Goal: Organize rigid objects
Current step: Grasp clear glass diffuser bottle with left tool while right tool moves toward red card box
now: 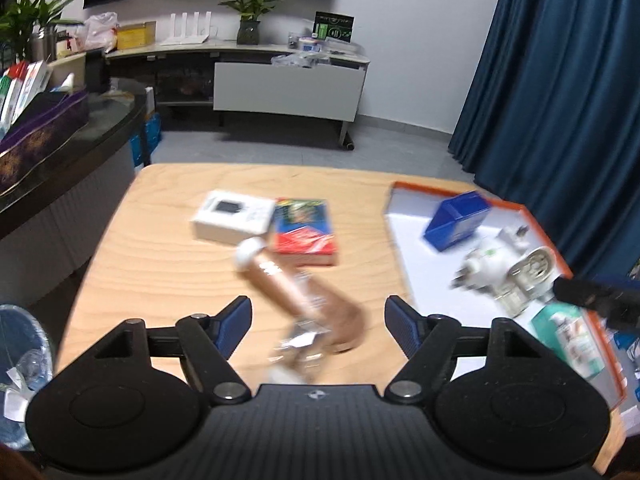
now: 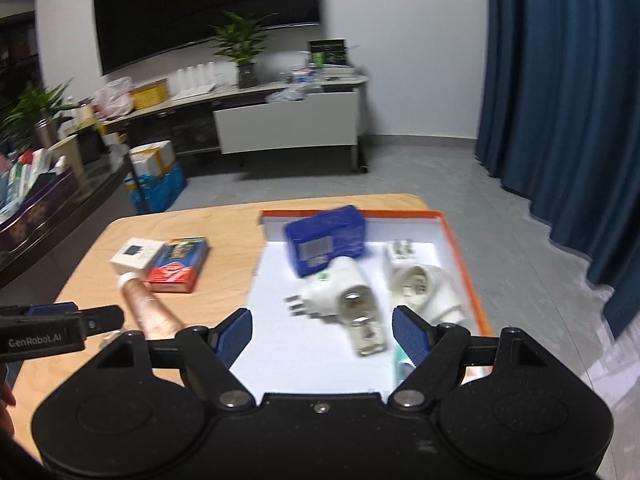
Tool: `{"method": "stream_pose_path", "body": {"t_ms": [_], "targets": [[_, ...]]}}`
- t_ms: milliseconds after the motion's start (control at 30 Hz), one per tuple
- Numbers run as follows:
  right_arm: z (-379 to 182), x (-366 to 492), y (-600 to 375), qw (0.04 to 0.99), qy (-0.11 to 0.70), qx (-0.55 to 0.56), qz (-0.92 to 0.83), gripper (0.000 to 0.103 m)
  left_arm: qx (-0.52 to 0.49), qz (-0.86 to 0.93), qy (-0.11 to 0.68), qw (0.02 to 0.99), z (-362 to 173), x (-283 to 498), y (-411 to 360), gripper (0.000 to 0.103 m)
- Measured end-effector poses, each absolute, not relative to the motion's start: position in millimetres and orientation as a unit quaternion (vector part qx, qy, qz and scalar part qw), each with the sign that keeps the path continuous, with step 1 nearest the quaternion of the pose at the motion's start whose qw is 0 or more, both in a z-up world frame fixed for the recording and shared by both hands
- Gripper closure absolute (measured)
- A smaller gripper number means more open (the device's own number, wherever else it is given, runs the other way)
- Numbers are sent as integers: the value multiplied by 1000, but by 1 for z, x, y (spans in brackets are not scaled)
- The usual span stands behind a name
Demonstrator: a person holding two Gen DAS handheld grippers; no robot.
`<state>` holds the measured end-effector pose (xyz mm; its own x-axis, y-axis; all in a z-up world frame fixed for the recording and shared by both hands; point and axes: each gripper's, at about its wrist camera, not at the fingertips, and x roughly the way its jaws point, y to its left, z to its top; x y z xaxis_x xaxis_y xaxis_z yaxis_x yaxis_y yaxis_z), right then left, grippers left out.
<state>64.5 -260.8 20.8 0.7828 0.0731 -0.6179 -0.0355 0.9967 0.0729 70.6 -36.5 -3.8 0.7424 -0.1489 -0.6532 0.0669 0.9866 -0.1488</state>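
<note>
A tan tube with a white cap (image 1: 280, 280) lies slanted on the wooden table (image 1: 160, 260), and its blurred lower end sits between the fingers of my left gripper (image 1: 318, 308), which is open and not pressing on it. Beyond the tube are a white box (image 1: 232, 216) and a red-and-blue box (image 1: 304, 232). At the right, an orange-rimmed tray (image 2: 280, 360) holds a blue box (image 2: 326, 236), white plug adapters (image 2: 336, 288) and a teal pack (image 1: 568, 336). My right gripper (image 2: 320, 316) hangs open over the tray with nothing between its pads.
A dark counter (image 1: 80, 140) with books runs along the left. A bin (image 1: 20, 360) stands by the table's left corner. A blue curtain (image 1: 560, 80) hangs at the right. A low cabinet (image 1: 288, 92) stands across the grey floor.
</note>
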Motion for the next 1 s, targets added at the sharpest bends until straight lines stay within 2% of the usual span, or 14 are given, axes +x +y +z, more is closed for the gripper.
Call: {"method": "stream_pose_path", "body": {"t_ms": [233, 500, 567, 633, 733, 1000], "targets": [[14, 70, -240, 940, 337, 22, 50, 12, -36, -83, 376, 922, -33, 70, -9, 28], [6, 76, -237, 936, 347, 20, 47, 12, 11, -125, 362, 924, -51, 74, -29, 29], [6, 77, -238, 937, 347, 22, 46, 12, 15, -135, 358, 924, -53, 78, -33, 33], [6, 79, -238, 937, 346, 23, 43, 12, 19, -144, 359, 922, -56, 82, -37, 57], [5, 83, -236, 936, 348, 21, 41, 12, 27, -146, 357, 922, -58, 82, -39, 71], [-1, 106, -214, 927, 366, 32, 76, 12, 1, -118, 340, 933, -46, 75, -18, 72]]}}
